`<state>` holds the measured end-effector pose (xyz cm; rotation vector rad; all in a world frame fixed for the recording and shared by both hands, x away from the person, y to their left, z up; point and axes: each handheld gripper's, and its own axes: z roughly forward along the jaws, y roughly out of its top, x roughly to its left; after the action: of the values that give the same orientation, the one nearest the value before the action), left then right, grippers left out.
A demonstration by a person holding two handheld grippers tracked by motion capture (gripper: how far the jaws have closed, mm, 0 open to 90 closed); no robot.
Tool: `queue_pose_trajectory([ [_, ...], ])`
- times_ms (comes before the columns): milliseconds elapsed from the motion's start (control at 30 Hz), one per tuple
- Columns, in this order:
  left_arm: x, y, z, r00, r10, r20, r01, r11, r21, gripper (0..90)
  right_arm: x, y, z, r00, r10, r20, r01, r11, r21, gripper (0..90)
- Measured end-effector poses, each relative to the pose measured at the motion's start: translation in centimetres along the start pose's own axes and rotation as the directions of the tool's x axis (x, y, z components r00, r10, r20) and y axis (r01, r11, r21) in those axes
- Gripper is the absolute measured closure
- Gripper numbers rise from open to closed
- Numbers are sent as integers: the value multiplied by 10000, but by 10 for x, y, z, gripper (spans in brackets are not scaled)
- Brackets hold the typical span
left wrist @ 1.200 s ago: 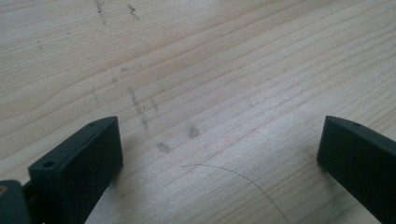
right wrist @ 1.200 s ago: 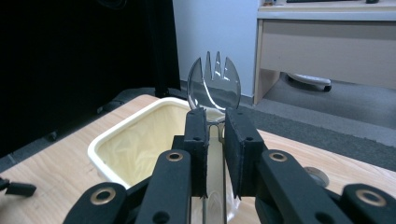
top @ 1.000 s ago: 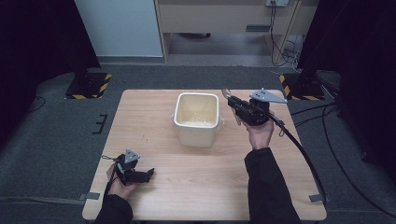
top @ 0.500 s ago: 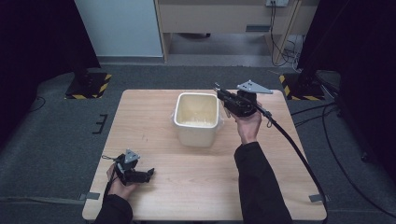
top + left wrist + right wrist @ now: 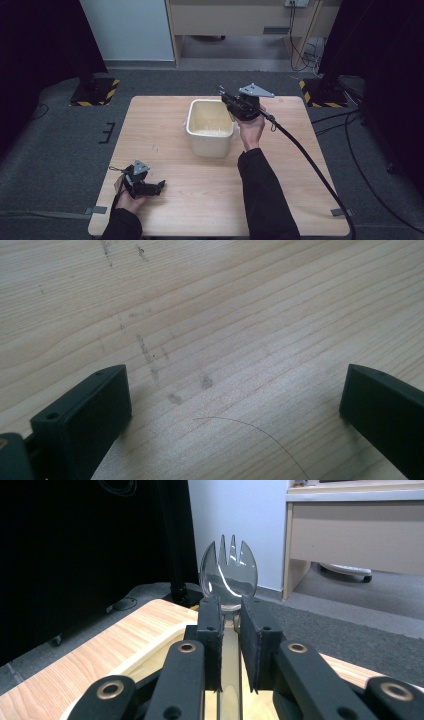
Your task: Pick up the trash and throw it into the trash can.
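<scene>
A cream plastic tub stands in the middle of the wooden table. My right gripper hovers above the tub's right rim, pointing left over it. Its jaws are shut on the handle of a clear plastic spork, whose tined head sticks out past the fingertips; the tub's rim lies just below. My left gripper rests low near the table's front left corner, held in a hand. In the left gripper view its fingers stand wide apart over bare wood, with nothing between them.
A thick black cable trails from the right gripper across the table's right side to the front. Beyond the table's far edge are a wooden desk, floor cables and striped stand bases.
My right gripper has carried the spork leftward, from beside the tub's right side to above its right rim. The left gripper has stayed where it was.
</scene>
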<state>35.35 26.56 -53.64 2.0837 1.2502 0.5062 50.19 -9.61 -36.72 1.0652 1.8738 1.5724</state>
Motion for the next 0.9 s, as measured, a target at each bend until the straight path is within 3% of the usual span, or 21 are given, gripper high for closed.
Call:
queue_pose_trajectory([
  [433,0,0,0,10000,0,1,0,10000,-8,0,6,-21,23,9995,0,-325,20,9980,625,787],
  [533,0,0,0,10000,-7,6,7,10000,-8,0,6,-24,26,9990,38,-446,1,9963,861,680],
  [633,0,0,0,10000,-8,6,8,10000,-8,0,5,-22,22,9992,-218,-349,249,9955,911,574],
  [667,0,0,0,10000,-8,6,8,10000,-8,0,5,-22,22,9992,-218,-349,249,9955,911,574],
  [733,0,0,0,10000,-9,7,9,10000,-7,0,3,-13,10,9991,-374,-201,388,9963,766,493],
  [800,0,0,0,10000,0,-1,0,10000,-1,0,2,-10,6,9990,-416,-159,426,9967,690,471],
  [900,0,0,0,10000,2,-1,-2,10000,-1,0,-4,-2,-12,9995,-195,-257,215,9964,824,341],
])
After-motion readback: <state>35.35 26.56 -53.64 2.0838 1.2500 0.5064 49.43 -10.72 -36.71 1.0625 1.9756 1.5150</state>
